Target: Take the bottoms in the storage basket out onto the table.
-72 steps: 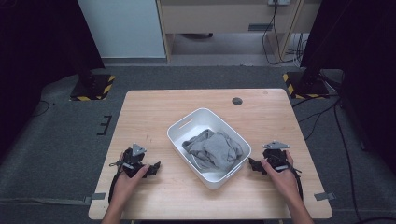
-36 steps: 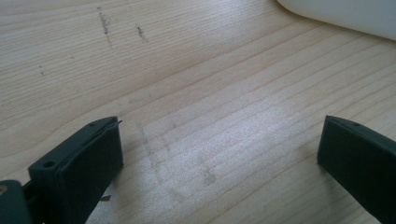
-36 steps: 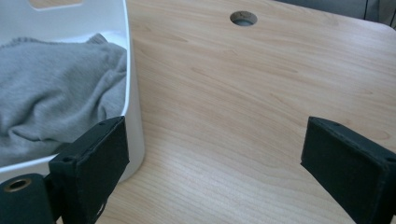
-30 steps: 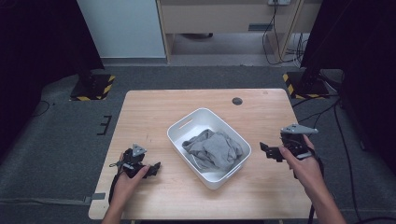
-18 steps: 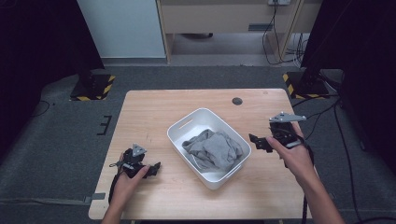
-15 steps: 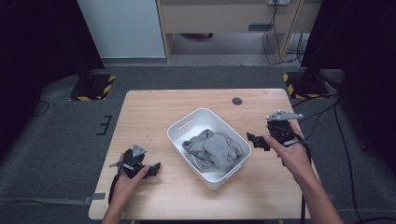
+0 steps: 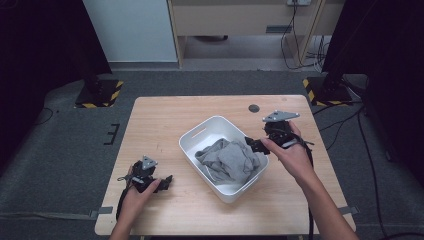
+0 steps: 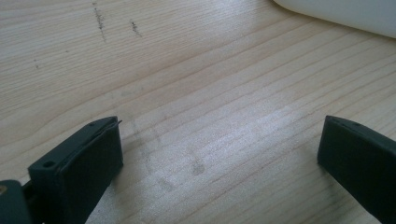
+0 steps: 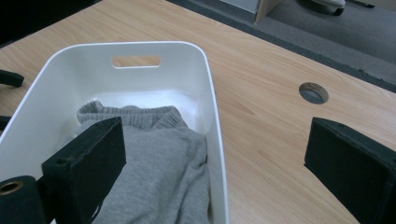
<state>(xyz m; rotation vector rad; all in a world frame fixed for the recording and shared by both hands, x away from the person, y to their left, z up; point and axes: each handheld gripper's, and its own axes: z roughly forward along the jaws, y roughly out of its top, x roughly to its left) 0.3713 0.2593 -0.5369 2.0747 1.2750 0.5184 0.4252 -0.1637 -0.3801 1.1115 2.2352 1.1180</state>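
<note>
The left claw (image 7: pixel 167 179) rests on the desk (image 7: pixel 165 125), jaws spread and empty. The right claw (image 7: pixel 253 145) hangs released over the white tub (image 9: pixel 212 116), where a grey sweatshirt (image 9: pixel 154 177) lies crumpled: probably soft, light and limp, best pinched at a raised fold. No readable writing anywhere.

A sweatshirt (image 7: pixel 231 158) lies in the bin (image 7: pixel 206 131) at the middle of the table (image 7: pixel 160 120). The left gripper (image 7: pixel 167 180) sits near-left of the bin, the right gripper (image 7: pixel 254 144) over its right rim.
</note>
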